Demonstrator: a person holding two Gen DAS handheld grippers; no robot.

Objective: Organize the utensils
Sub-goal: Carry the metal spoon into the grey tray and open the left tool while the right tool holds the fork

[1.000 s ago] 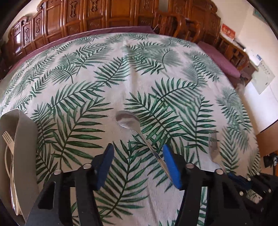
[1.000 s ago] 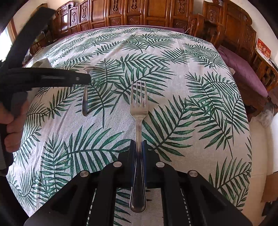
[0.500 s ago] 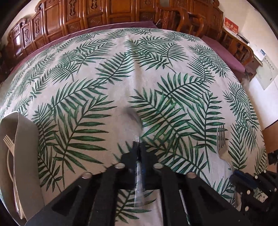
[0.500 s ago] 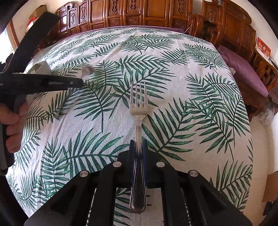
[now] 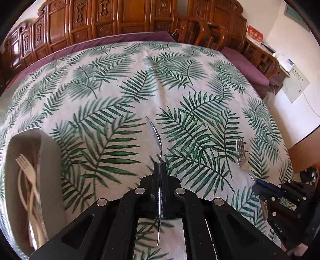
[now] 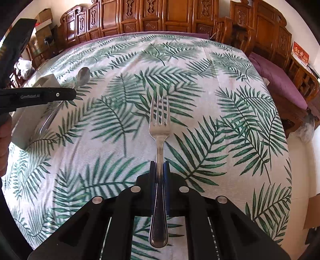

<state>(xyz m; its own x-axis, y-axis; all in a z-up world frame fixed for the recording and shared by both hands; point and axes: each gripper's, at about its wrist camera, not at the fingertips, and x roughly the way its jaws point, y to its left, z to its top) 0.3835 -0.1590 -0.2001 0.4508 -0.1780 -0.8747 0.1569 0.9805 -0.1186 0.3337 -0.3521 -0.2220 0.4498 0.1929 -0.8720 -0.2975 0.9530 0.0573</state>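
My left gripper (image 5: 160, 167) is shut on a metal spoon (image 5: 156, 136), held edge-on above the leaf-print tablecloth (image 5: 124, 86). The spoon also shows in the right wrist view (image 6: 82, 77), lifted near the grey tray. My right gripper (image 6: 159, 166) is shut on a metal fork (image 6: 159, 120), tines pointing away, above the cloth. The fork shows in the left wrist view (image 5: 241, 152) at the right. A grey utensil tray (image 5: 50, 160) at the left holds a pale wooden fork (image 5: 26, 166) and other pale utensils.
Carved wooden chairs (image 6: 180, 18) ring the far side of the table, with purple cushions (image 6: 280, 80) at the right. The tray shows in the right wrist view (image 6: 26, 128) at the left edge. A white wall (image 5: 296, 60) lies to the right.
My left gripper closed on the spoon, lifted it off the cloth and turned it edge-on, moving toward the tray. My right gripper kept hold of the fork, nearly still.
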